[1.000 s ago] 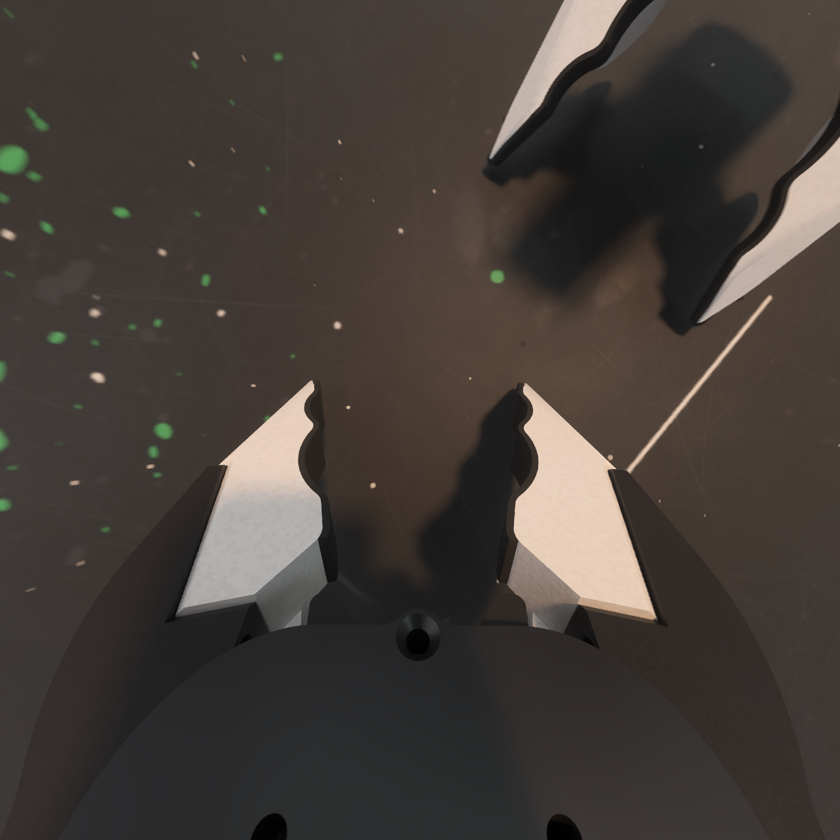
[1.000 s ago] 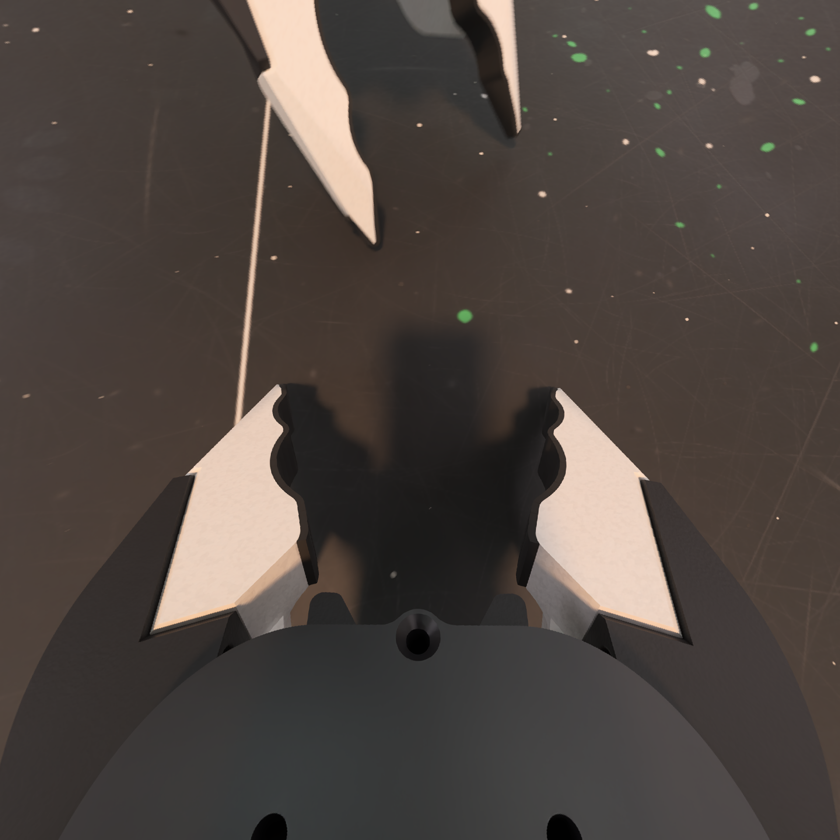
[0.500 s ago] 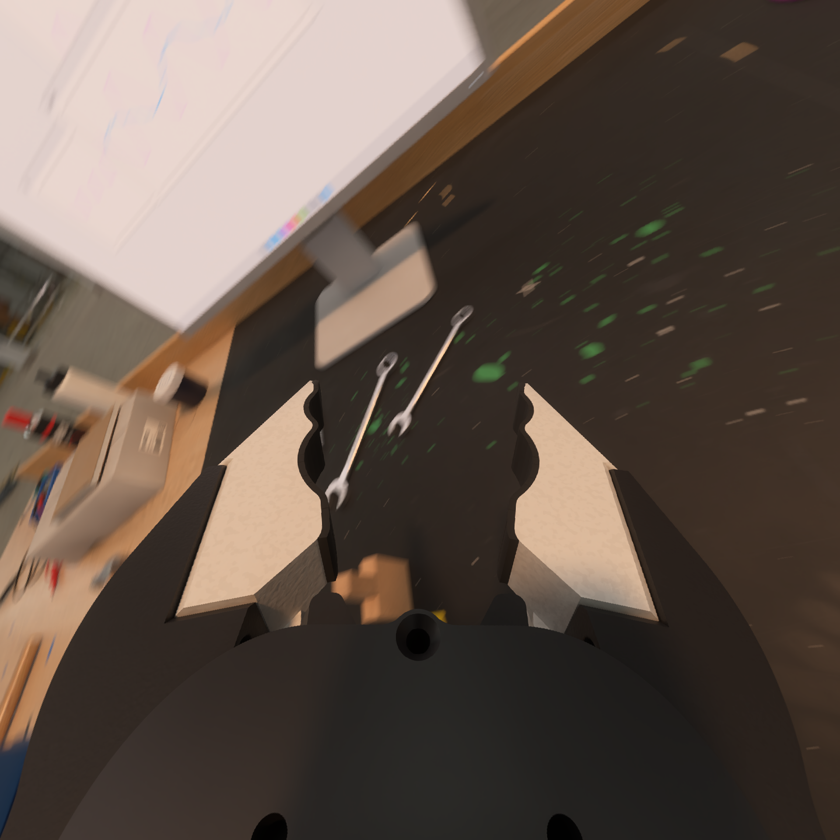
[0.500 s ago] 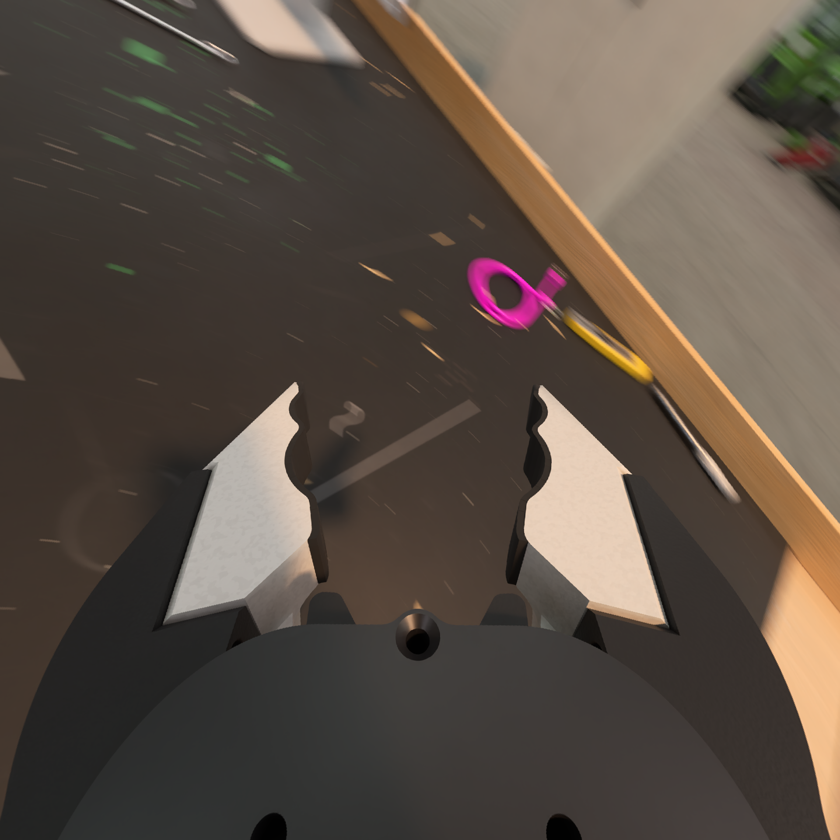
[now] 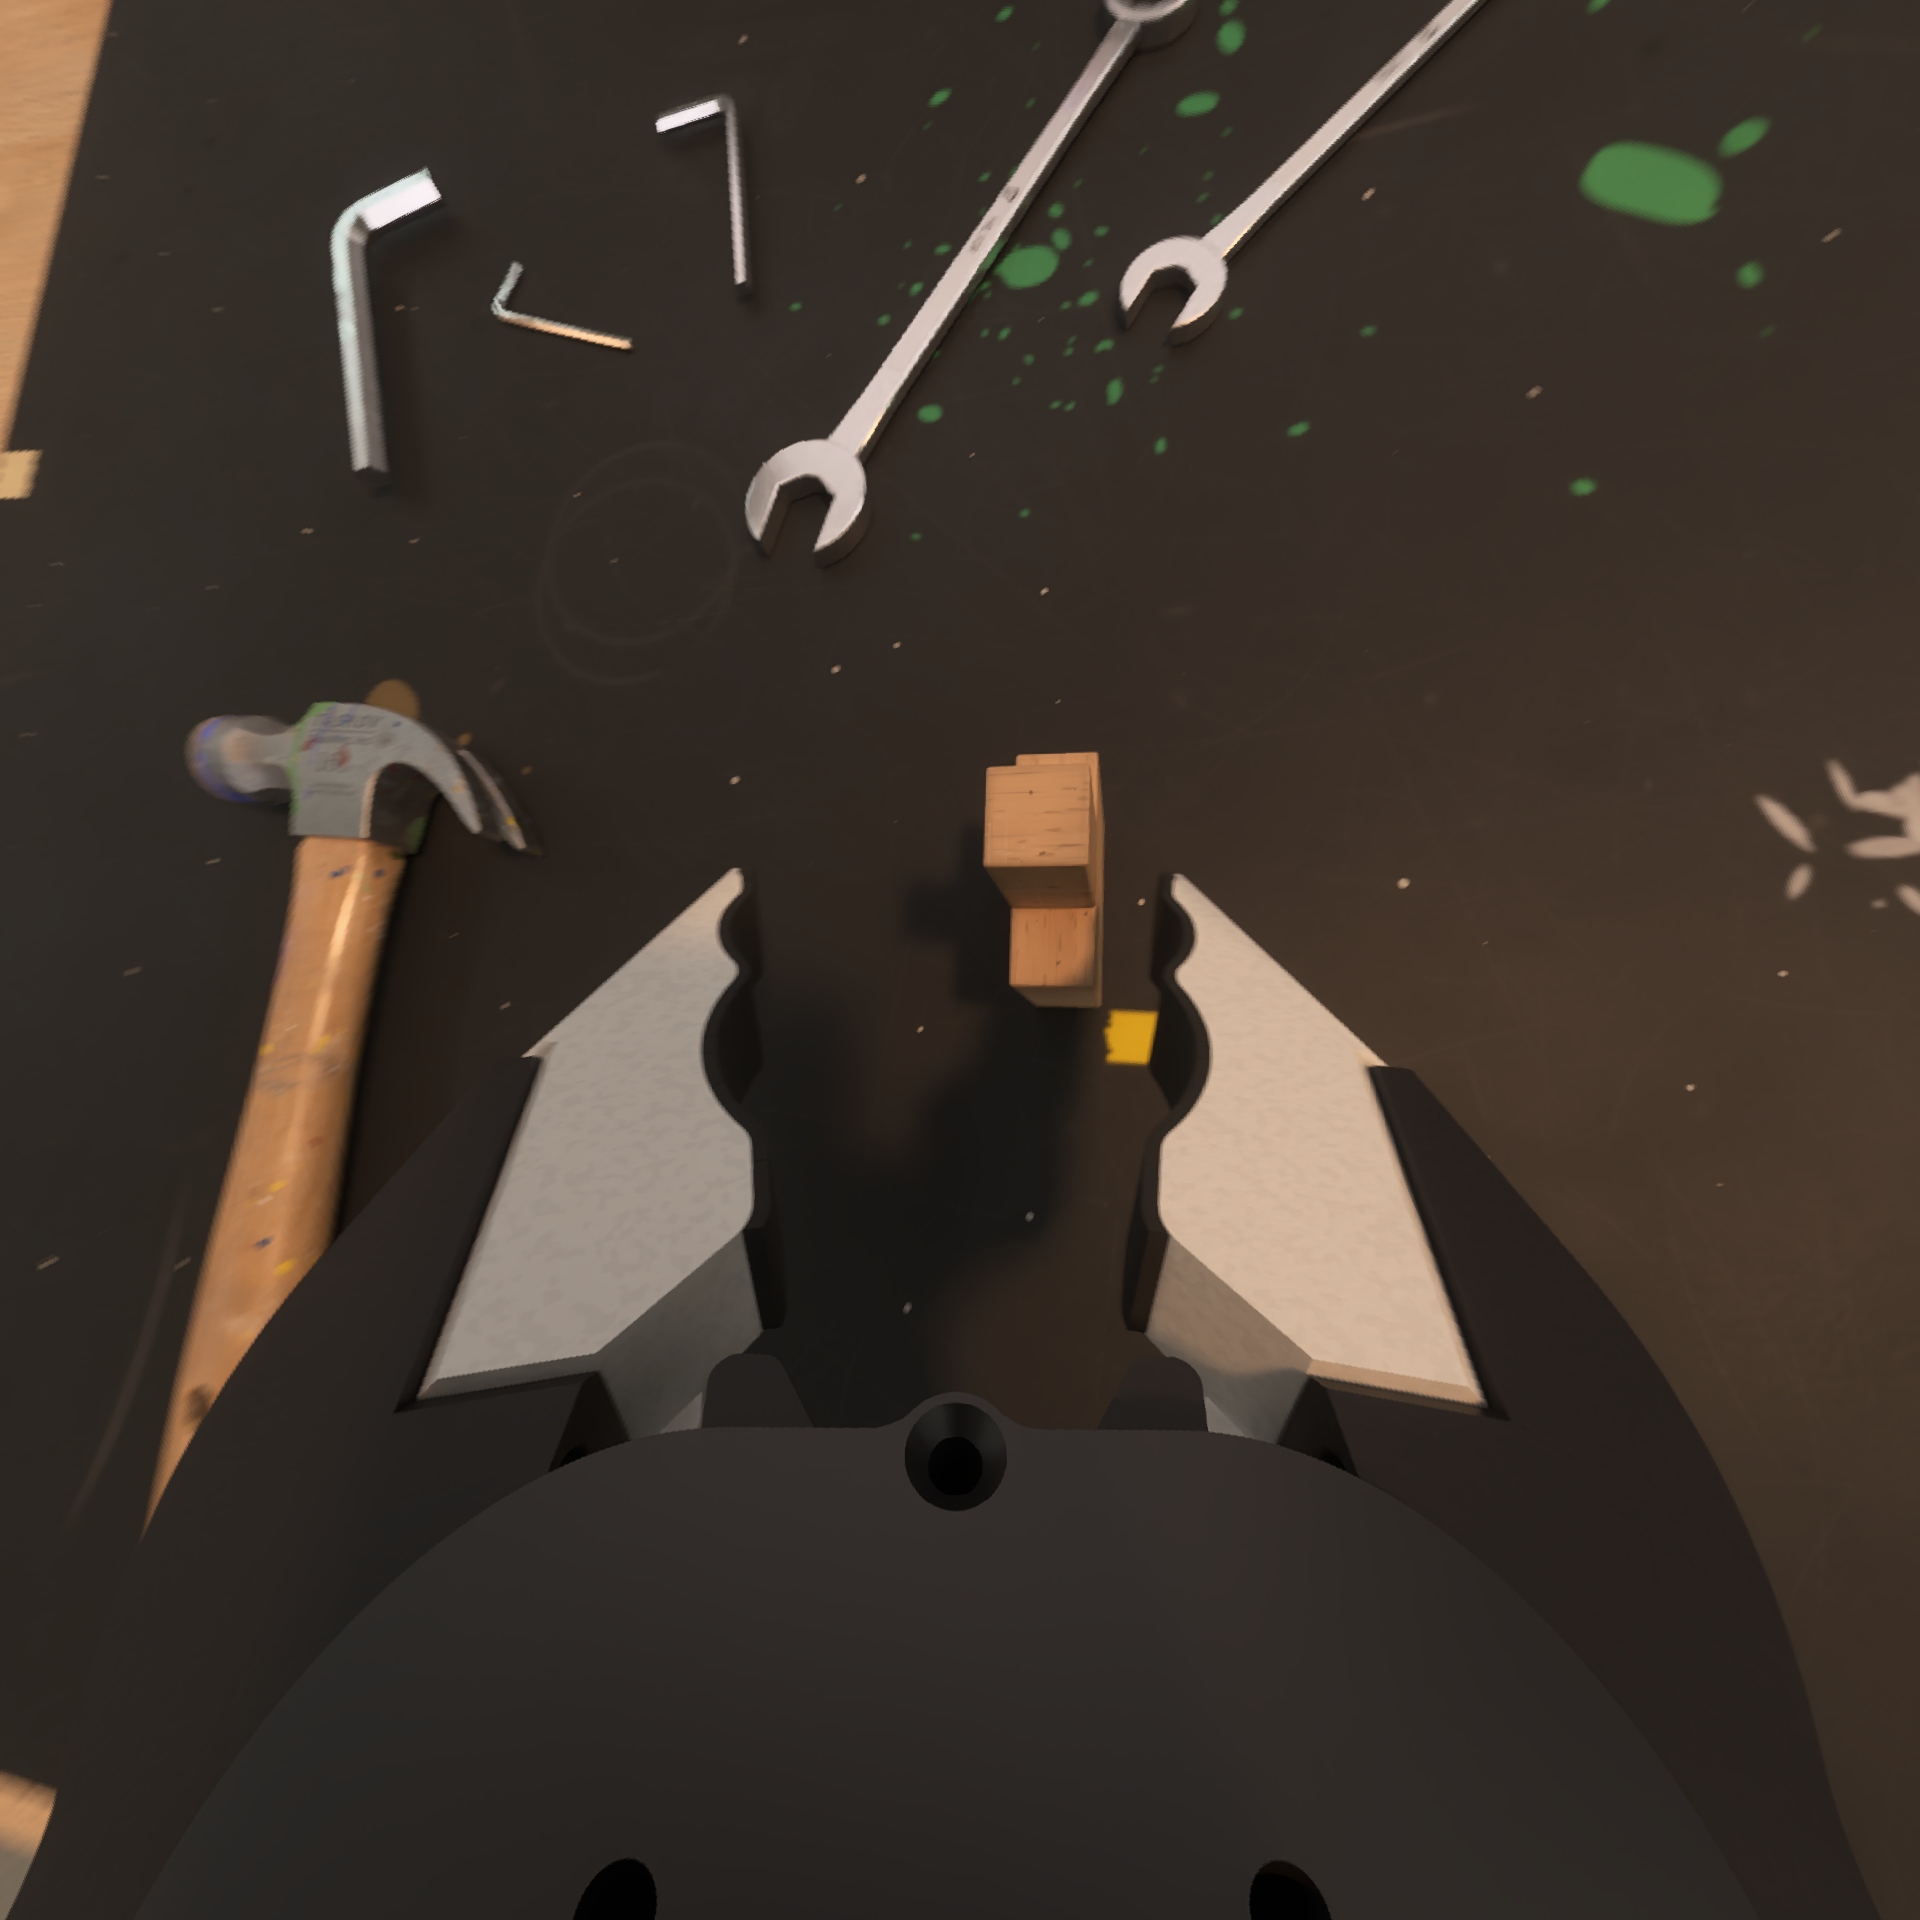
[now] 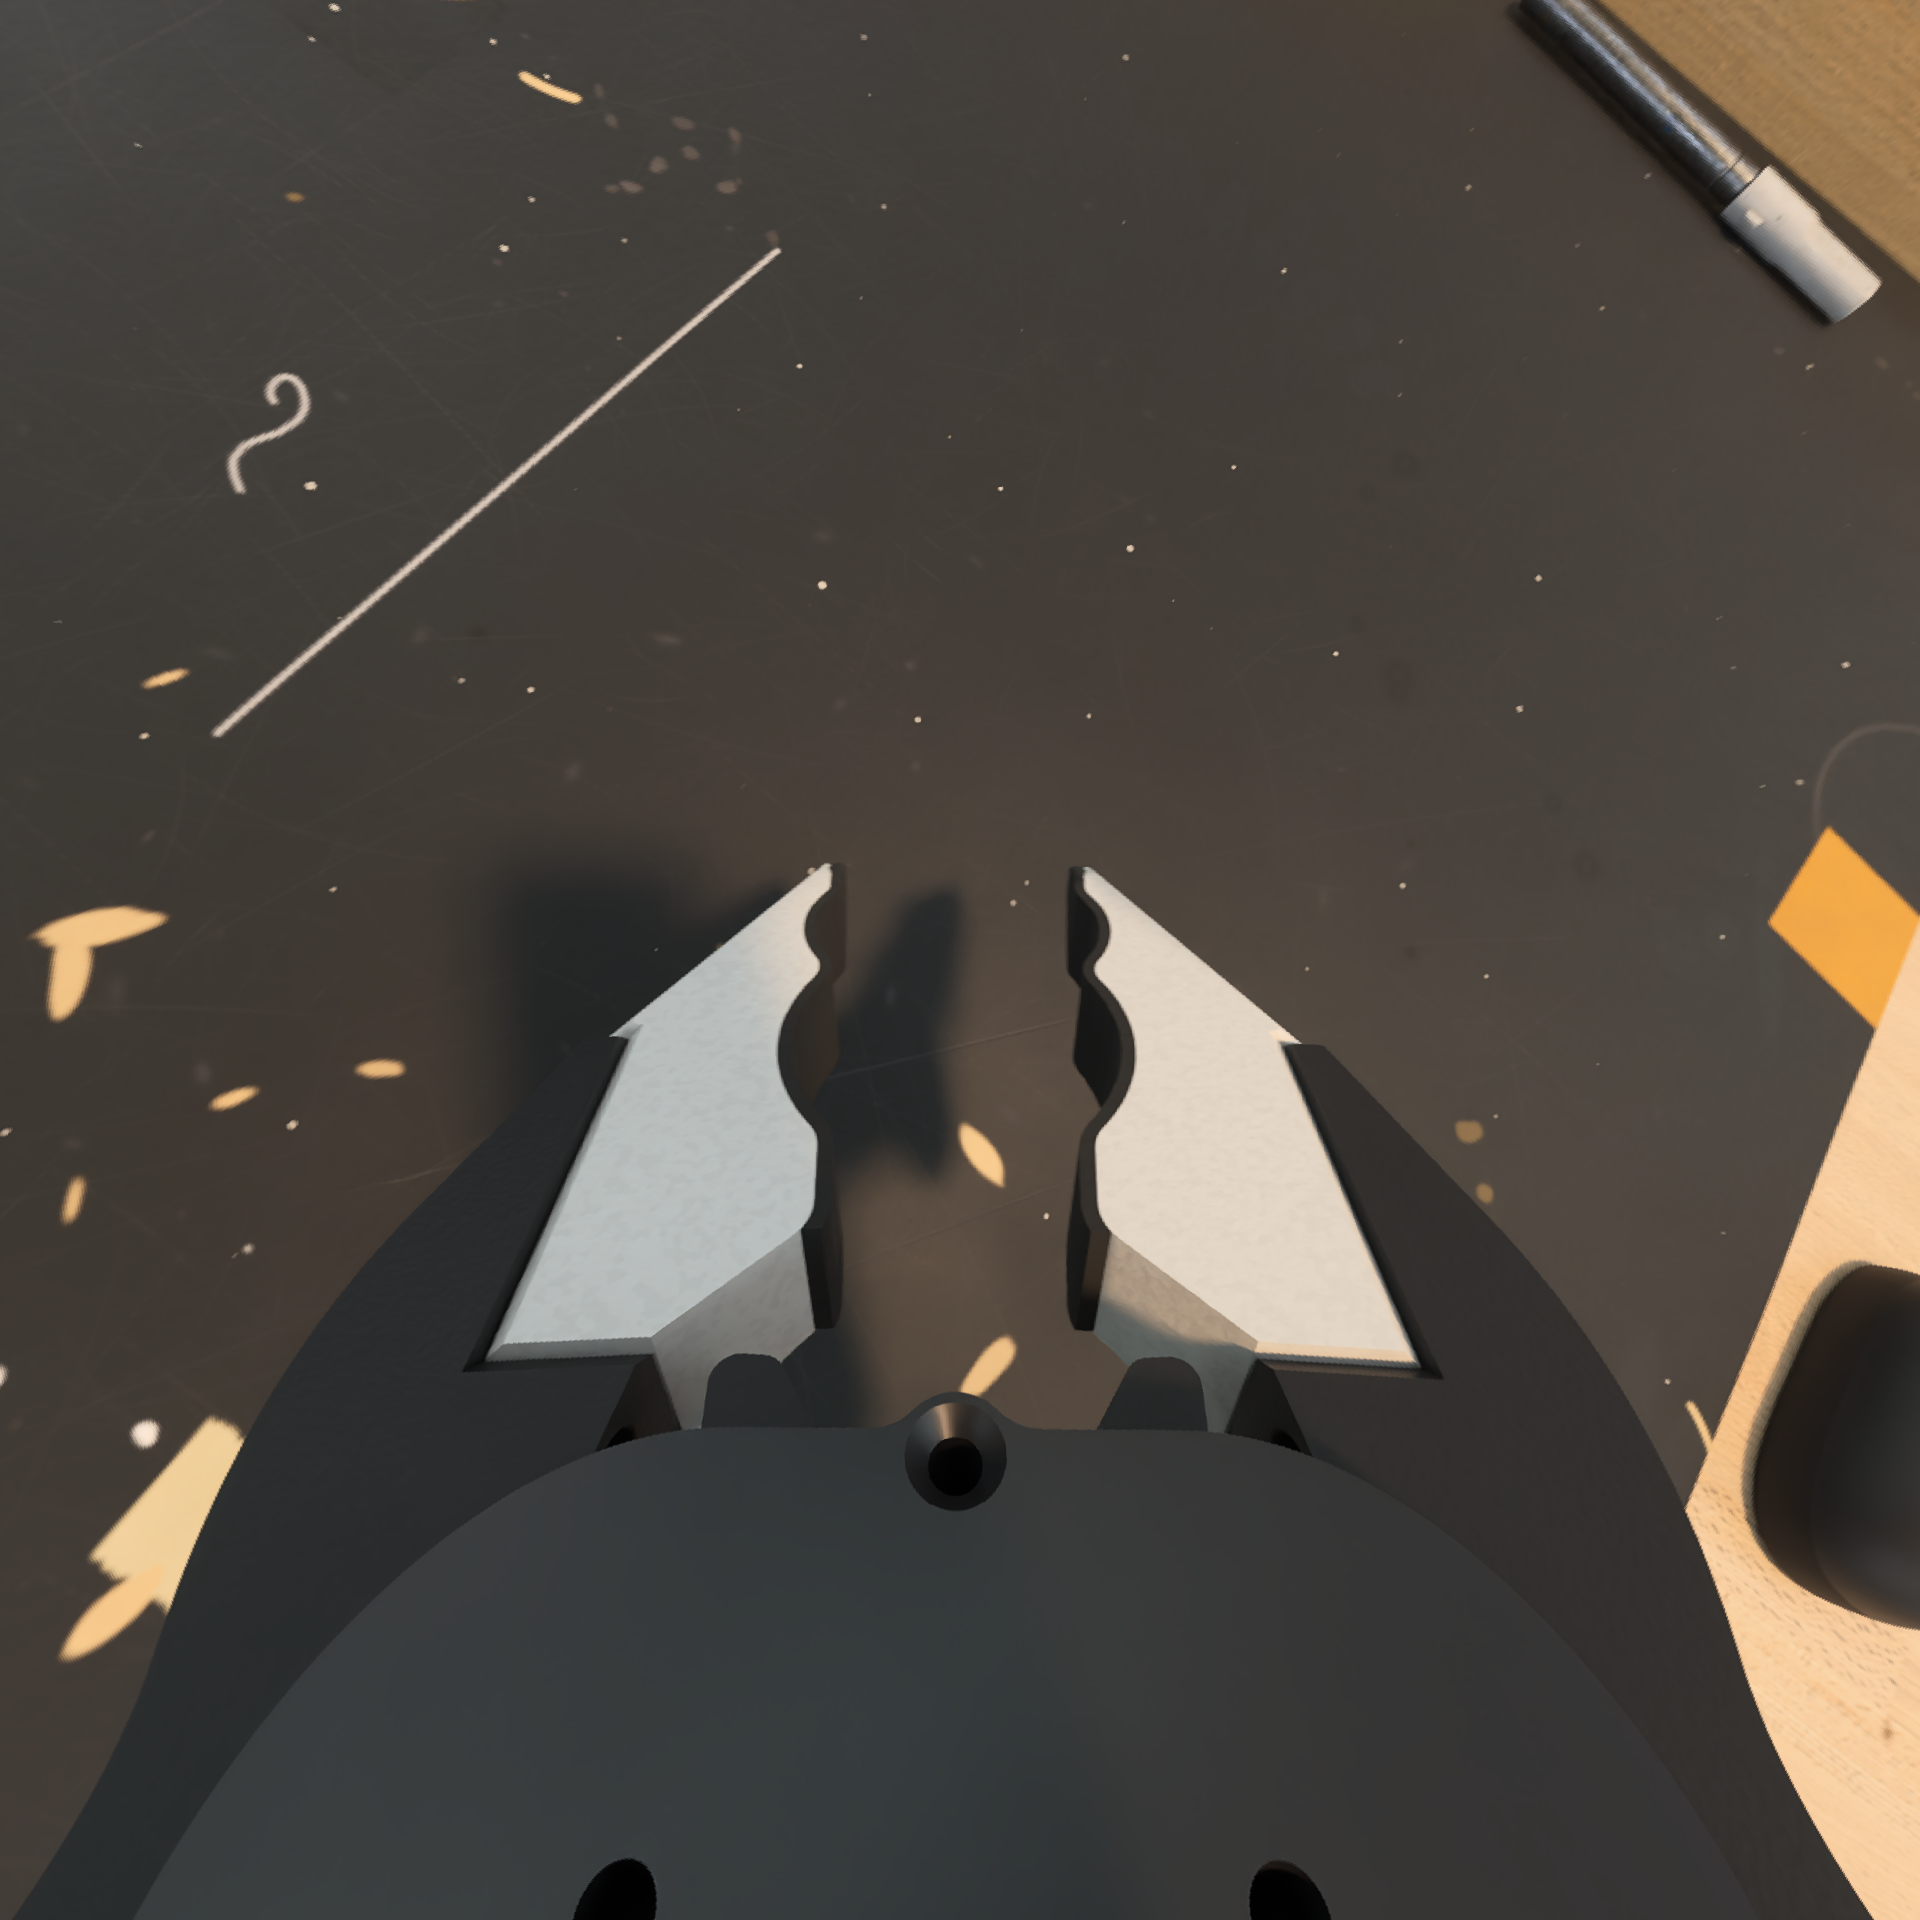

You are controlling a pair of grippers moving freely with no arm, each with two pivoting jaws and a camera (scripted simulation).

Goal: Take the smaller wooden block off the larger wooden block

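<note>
Left tool (image 5: 956, 883) wide open, empty; two stacked wooden blocks (image 5: 1044, 878) just ahead, seemingly touching; right tool (image 6: 951, 878) half-open, empty

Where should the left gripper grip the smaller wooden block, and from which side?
Probably its two upright side faces, coming down from above: the smaller wooden block sits on top of the larger wooden block, flat sides exposed, and the open left gripper roughly lines up with it.
</note>
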